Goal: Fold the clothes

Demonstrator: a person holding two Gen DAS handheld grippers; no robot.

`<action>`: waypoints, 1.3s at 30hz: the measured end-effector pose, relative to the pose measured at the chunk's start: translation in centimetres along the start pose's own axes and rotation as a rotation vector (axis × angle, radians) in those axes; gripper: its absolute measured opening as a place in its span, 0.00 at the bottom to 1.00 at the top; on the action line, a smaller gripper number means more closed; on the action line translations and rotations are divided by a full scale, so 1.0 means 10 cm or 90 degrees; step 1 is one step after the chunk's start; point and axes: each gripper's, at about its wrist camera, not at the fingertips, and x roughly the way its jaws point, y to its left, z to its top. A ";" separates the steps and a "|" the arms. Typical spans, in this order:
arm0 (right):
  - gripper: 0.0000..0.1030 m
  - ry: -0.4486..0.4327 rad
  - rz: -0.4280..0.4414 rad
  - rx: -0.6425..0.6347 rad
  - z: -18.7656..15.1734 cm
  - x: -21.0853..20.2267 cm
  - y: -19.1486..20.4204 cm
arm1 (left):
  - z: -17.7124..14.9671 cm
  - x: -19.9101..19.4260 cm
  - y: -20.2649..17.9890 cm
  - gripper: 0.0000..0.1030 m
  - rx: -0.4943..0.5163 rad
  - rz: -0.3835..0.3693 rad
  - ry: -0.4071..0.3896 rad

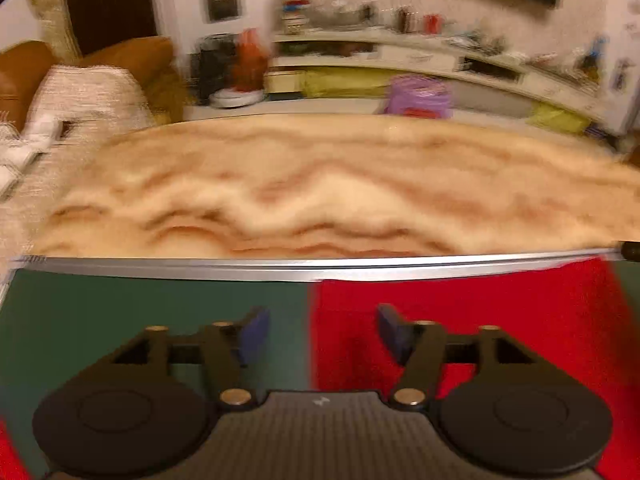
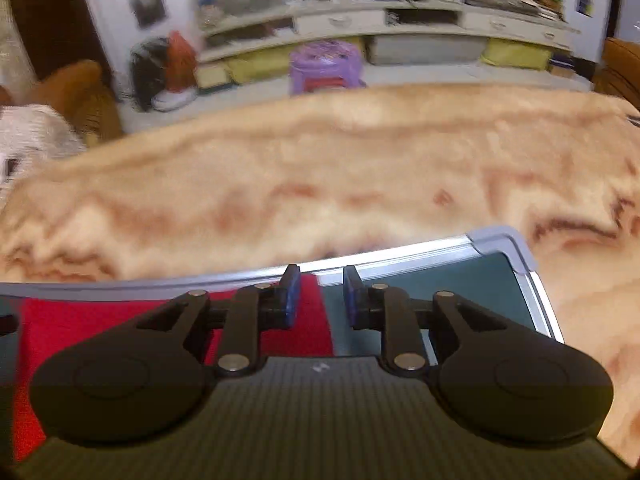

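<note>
1. A red garment (image 1: pixel 460 320) is seen laid flat on a green board (image 1: pixel 140 312) with a silver metal frame (image 1: pixel 240 270); the board rests on a bed covered by a beige patterned blanket (image 1: pixel 320 184).
2. The left tool (image 1: pixel 322 334) is held above the garment's left edge, where red cloth meets bare green board. Its 2 blue-padded fingers (image 1: pixel 254 334) are spread wide and nothing is gripped.
3. The right tool (image 2: pixel 319 296) is positioned over the garment's (image 2: pixel 312 320) right edge, near the far frame rail (image 2: pixel 400 256). Its fingers (image 2: pixel 290 296) are parted, with a narrower gap than the left, and nothing is held between them.
4. Bare green board (image 2: pixel 460 288) is left to the right of the garment, up to the rounded grey corner piece (image 2: pixel 504 246).
5. Open blanket (image 2: pixel 320 176) is observed beyond the far rail in both views.
6. Past the bed, a purple stool (image 2: pixel 326 66) and a long white shelf unit (image 2: pixel 400 20) are recorded; detail is blurred.
</note>
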 end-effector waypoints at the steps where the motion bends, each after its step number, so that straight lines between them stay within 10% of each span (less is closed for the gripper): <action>1: 0.29 0.012 0.022 -0.018 0.00 0.02 0.05 | 0.00 0.02 -0.03 0.72 -0.002 -0.011 0.003; 17: 0.31 0.048 0.006 -0.108 -0.15 0.25 0.38 | -0.21 0.05 0.04 0.69 0.035 -0.005 0.067; 28: 0.44 0.093 0.212 -0.153 -1.01 -0.94 0.33 | -1.69 -1.65 0.05 0.79 0.030 -0.078 0.046; 39: 0.44 0.162 0.258 -0.268 -1.65 -1.02 1.85 | -2.96 -2.11 0.02 0.77 0.032 0.021 0.117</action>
